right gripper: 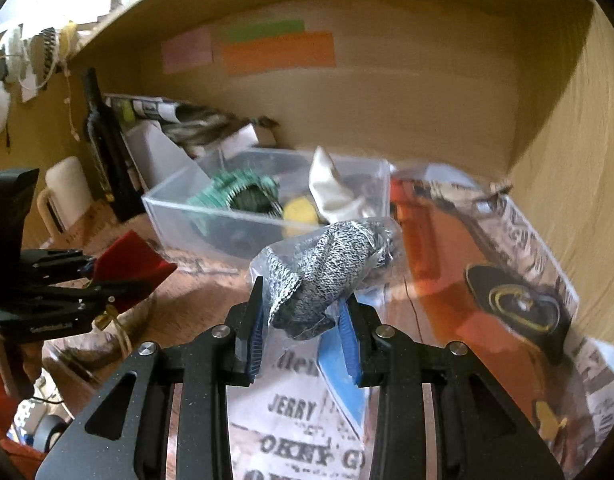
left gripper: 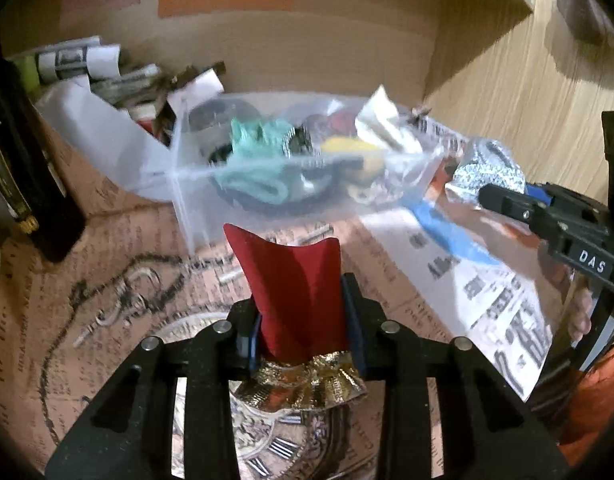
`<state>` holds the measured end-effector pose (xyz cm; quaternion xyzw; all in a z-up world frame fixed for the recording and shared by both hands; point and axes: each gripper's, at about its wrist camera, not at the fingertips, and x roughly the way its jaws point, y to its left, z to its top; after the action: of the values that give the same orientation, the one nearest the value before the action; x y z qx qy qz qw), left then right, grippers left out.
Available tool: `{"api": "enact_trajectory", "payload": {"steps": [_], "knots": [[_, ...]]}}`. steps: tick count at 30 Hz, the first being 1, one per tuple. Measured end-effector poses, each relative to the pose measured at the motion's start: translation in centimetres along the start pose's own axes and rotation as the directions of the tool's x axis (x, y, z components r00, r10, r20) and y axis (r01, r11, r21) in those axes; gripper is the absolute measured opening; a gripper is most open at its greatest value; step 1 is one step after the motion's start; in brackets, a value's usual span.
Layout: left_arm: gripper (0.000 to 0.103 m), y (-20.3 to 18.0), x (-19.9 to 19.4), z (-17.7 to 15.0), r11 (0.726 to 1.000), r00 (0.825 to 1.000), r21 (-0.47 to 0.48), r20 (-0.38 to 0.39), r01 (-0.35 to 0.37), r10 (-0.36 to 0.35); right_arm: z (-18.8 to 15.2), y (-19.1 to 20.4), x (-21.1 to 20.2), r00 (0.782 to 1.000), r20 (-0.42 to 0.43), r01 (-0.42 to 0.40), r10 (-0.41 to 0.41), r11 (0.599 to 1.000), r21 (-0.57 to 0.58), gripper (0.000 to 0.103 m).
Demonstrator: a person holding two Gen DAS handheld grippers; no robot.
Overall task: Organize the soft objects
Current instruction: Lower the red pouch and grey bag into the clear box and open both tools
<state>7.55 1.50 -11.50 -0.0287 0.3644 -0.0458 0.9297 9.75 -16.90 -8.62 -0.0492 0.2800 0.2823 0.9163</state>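
My left gripper [left gripper: 303, 316] is shut on a red cloth pouch with a gold frilled edge [left gripper: 295, 280], held above the paper-covered desk; it also shows in the right wrist view [right gripper: 127, 264]. My right gripper [right gripper: 303, 320] is shut on a grey speckled knit item in a clear plastic bag [right gripper: 327, 268], which also shows in the left wrist view [left gripper: 487, 172]. A clear plastic bin [right gripper: 187, 210] sits just ahead with a green knit item [right gripper: 231, 192], a yellow item [right gripper: 299, 210] and a white cloth [right gripper: 331, 192] inside; the bin also shows in the left wrist view [left gripper: 179, 168].
A dark bottle [right gripper: 103, 140] and a white mug [right gripper: 67, 192] stand left of the bin. A white box with rolled papers [left gripper: 107, 76] is behind. Wooden shelf walls [right gripper: 567, 160] close the back and right. Newspaper [right gripper: 299, 420] and an orange printed sheet [right gripper: 447, 260] cover the surface.
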Motion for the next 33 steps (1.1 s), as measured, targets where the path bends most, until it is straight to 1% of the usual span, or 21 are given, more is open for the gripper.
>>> {"api": "enact_trajectory", "payload": {"steps": [5,12,19,22,26,30,33], "knots": [[0.034,0.3,-1.3,2.1,1.000,0.997,-0.008,0.072,-0.009,0.010,1.6,1.0,-0.3,0.999,0.052,-0.015,0.016,1.000,-0.023,0.030],[0.034,0.8,-2.8,5.3,1.000,0.986,-0.027,0.168,-0.014,0.018,4.2,2.5,-0.1,0.992,0.117,-0.043,0.048,0.998,-0.051,0.030],[0.034,1.6,-2.9,9.3,0.999,0.971,-0.031,0.236,-0.025,0.032,6.3,2.8,1.1,0.988,0.141,-0.057,0.065,0.996,-0.065,0.030],[0.034,1.8,-2.5,10.5,0.999,0.969,-0.034,0.244,-0.036,0.043,7.0,2.8,2.0,0.989,0.135,-0.056,0.064,0.996,-0.067,0.030],[0.034,2.2,-1.4,11.9,0.997,0.966,-0.043,0.248,-0.058,0.067,7.6,2.5,3.8,0.992,0.106,-0.068,0.074,0.996,-0.062,0.030],[0.034,2.7,0.3,12.6,0.997,0.974,-0.063,0.219,-0.039,0.053,7.7,2.5,5.6,0.995,0.067,-0.070,0.074,0.996,-0.062,0.030],[0.034,2.8,1.9,12.9,0.998,0.981,-0.061,0.187,-0.035,0.046,7.5,2.4,7.0,0.997,0.034,-0.067,0.069,0.996,-0.057,0.031]]}}
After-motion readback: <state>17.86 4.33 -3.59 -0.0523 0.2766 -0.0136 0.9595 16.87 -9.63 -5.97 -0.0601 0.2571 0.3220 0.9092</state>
